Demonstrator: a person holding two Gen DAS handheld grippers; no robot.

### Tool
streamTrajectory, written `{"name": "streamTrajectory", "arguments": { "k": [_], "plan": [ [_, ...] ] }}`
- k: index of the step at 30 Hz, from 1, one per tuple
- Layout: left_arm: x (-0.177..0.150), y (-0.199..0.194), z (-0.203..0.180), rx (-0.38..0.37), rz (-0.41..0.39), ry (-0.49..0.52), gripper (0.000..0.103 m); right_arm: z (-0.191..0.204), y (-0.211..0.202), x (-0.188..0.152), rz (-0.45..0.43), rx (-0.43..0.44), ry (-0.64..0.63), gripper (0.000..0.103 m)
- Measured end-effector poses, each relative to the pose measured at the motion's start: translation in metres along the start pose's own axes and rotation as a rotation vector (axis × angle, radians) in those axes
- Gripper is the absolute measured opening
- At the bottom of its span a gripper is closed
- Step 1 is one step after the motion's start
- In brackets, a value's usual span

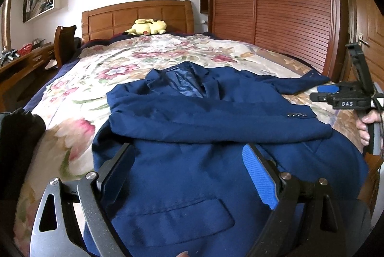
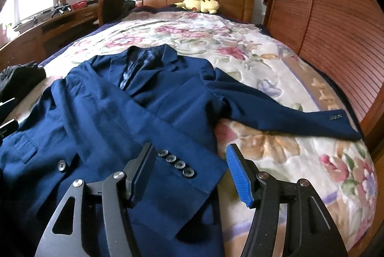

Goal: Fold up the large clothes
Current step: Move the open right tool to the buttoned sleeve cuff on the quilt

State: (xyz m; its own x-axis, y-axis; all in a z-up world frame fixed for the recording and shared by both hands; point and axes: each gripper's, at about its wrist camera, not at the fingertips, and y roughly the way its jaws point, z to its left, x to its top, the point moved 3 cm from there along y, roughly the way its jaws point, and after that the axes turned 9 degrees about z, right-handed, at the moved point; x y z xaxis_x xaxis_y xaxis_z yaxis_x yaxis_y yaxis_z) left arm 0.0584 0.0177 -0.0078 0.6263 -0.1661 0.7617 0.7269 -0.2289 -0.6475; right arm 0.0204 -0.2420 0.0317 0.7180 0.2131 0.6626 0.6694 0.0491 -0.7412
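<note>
A navy suit jacket (image 1: pixel 192 117) (image 2: pixel 108 113) lies face up on the floral bedspread (image 1: pixel 79 134). One sleeve (image 1: pixel 216 122) is folded across its chest. That sleeve's buttoned cuff (image 2: pixel 177 164) lies flat between the fingers of my right gripper (image 2: pixel 190 147), which is open, and the pads do not press on the cloth. The other sleeve (image 2: pixel 288 117) stretches out to the right. My left gripper (image 1: pixel 187 149) hovers open over the jacket's lower front, above a pocket flap (image 1: pixel 182 211). The right gripper (image 1: pixel 321 93), held in a hand, shows at the right edge of the left wrist view.
A dark garment (image 1: pixel 19 132) (image 2: pixel 21 77) lies on the bed's left side. A yellow plush toy (image 1: pixel 146 27) rests by the wooden headboard (image 1: pixel 136 14). A slatted wooden wardrobe (image 1: pixel 276 5) runs along the right. A desk (image 2: pixel 60 24) and chair (image 2: pixel 112 5) stand at the left.
</note>
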Motion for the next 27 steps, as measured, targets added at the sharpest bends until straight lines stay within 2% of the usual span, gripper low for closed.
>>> {"name": "streamTrajectory", "arguments": {
  "k": [10,21,27],
  "plan": [
    [0.017,0.018,-0.019,-0.016,-0.006,0.016,0.092,-0.039,0.034,0.007,0.007,-0.008,0.027,0.063],
    [0.032,0.025,-0.032,-0.048,-0.028,0.013,0.092,-0.103,0.052,0.022,0.014,-0.107,0.092,0.063],
    [0.036,0.034,-0.037,-0.059,-0.018,0.012,0.092,-0.151,0.057,0.027,0.013,-0.174,0.157,0.063]
  ]
}}
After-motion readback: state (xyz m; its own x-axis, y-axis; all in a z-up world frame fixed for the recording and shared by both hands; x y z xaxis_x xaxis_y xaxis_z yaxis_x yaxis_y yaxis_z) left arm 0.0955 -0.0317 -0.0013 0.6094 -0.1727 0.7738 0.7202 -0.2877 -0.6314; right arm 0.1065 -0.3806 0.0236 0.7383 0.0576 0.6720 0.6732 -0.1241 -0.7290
